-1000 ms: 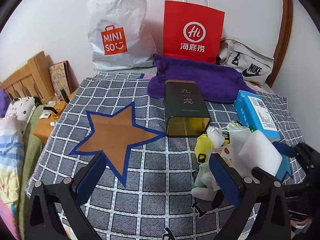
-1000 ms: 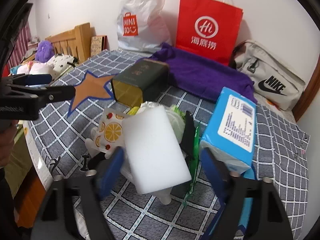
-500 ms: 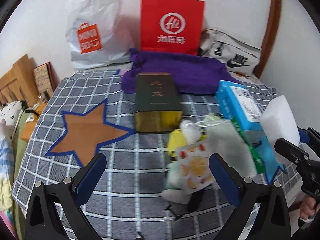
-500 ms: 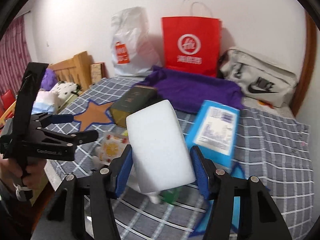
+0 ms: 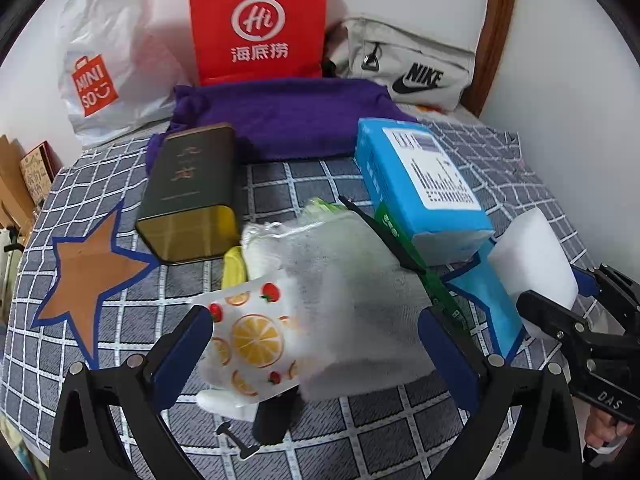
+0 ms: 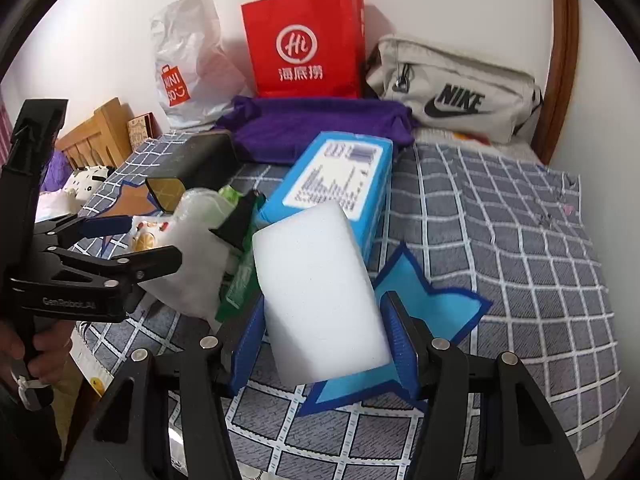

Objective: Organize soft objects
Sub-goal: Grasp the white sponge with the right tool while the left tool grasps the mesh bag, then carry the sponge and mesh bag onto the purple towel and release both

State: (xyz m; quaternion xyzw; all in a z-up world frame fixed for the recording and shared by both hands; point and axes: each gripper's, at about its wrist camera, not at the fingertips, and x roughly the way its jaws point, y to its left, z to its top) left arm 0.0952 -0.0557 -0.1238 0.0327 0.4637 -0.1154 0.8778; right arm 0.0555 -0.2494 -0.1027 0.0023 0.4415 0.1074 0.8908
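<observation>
My right gripper [image 6: 326,342] is shut on a white foam block [image 6: 316,296] and holds it above the blue star patch [image 6: 436,312] on the checked bed cover. The block also shows at the right of the left wrist view [image 5: 534,258]. My left gripper [image 5: 316,346] is open, its jaws on either side of a pile of soft items: a fruit-print cloth [image 5: 252,340], a white mesh cloth [image 5: 352,280] and a yellow item [image 5: 234,268]. It touches none of them that I can see.
A dark green tin [image 5: 190,192] lies by the brown star patch [image 5: 86,272]. A blue box [image 5: 420,184] sits right of the pile. A purple towel [image 5: 288,120], red paper bag [image 5: 260,20], white plastic bag [image 5: 104,64] and Nike bag [image 5: 404,68] line the wall.
My right gripper closed on the foam block, lifted it and carried it right over the blue star. My left gripper moved right and forward around the pile.
</observation>
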